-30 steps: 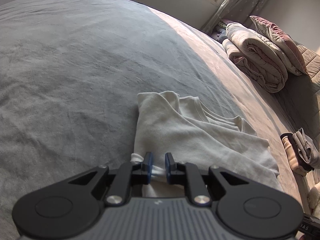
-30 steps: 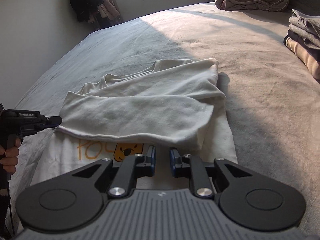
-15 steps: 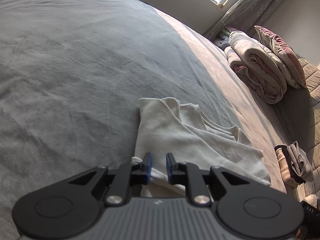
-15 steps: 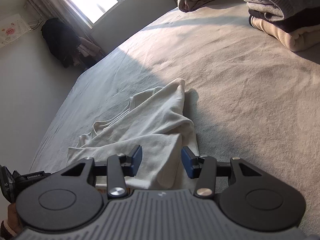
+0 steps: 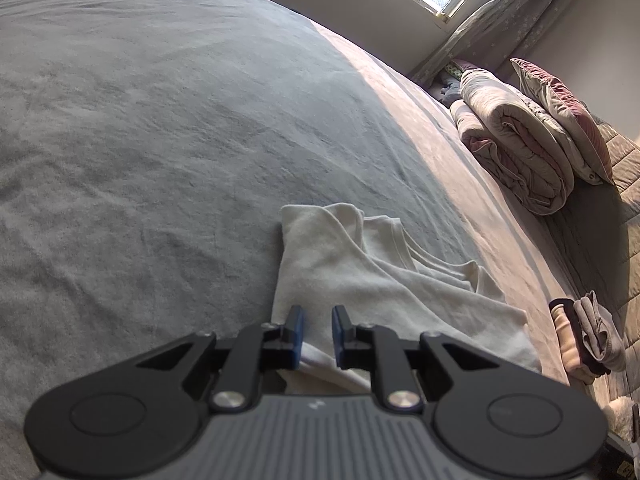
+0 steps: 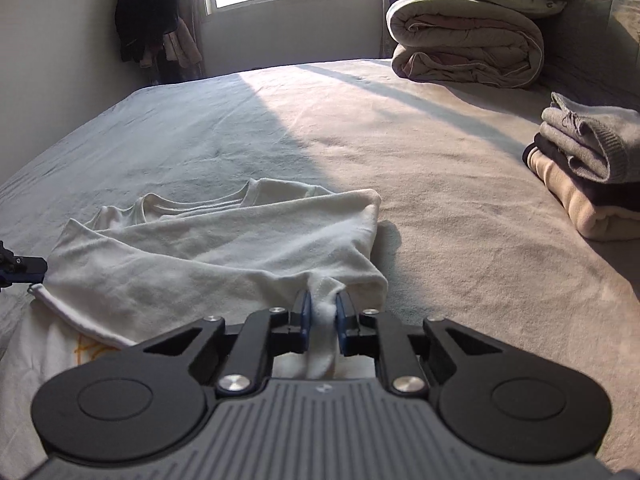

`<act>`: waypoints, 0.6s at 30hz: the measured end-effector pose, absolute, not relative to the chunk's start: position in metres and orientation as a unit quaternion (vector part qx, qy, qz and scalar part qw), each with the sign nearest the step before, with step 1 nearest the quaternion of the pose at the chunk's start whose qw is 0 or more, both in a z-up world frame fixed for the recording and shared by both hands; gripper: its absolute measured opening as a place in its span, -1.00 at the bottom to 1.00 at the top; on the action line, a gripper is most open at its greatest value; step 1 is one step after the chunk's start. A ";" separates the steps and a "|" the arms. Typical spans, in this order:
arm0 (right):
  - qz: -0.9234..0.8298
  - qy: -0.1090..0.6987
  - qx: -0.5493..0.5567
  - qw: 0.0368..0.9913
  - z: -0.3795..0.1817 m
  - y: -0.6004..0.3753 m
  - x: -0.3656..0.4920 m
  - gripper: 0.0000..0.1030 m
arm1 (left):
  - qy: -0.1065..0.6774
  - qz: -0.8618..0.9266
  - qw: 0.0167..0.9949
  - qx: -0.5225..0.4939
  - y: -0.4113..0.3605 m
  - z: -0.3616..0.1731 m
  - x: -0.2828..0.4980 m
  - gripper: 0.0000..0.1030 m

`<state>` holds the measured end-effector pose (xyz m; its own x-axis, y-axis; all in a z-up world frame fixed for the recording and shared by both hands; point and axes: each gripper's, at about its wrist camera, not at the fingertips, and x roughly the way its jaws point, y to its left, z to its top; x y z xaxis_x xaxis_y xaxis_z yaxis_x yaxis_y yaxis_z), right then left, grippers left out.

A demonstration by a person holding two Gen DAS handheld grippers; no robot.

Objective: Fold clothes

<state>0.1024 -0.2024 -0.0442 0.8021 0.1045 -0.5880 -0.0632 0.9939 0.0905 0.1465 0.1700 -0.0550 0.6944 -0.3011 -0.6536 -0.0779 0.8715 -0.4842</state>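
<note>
A cream long-sleeved shirt [image 6: 224, 248] lies partly folded on the grey bed, sleeves crossed over its body; a yellow print shows at its lower left. My right gripper [image 6: 322, 304] is shut on a bunch of the shirt's near right edge. In the left wrist view the shirt [image 5: 372, 280] lies just ahead, and my left gripper [image 5: 317, 326] holds the hem edge between nearly closed jaws. The left gripper's tip [image 6: 24, 270] also shows at the shirt's left corner in the right wrist view.
A rolled duvet [image 6: 468, 44] with a pillow on it lies at the head of the bed [image 6: 360, 128]. A stack of folded clothes [image 6: 588, 168] sits at the right. Dark clothes [image 6: 148, 12] hang by the window.
My right gripper opened, moved onto the shirt's right edge and closed on a bunch of fabric. My left gripper stayed at the hem corner with little movement.
</note>
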 end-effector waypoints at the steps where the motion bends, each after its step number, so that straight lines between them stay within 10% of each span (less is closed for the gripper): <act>1: 0.047 0.304 0.025 0.951 -0.037 -0.202 0.104 -0.70 | 0.382 -0.061 0.888 -0.248 0.171 -0.054 0.146 -0.70; 18: 0.032 0.274 -0.029 0.961 -0.017 -0.212 0.180 -0.70 | 0.377 -0.123 0.893 -0.211 0.150 -0.057 0.149 -0.70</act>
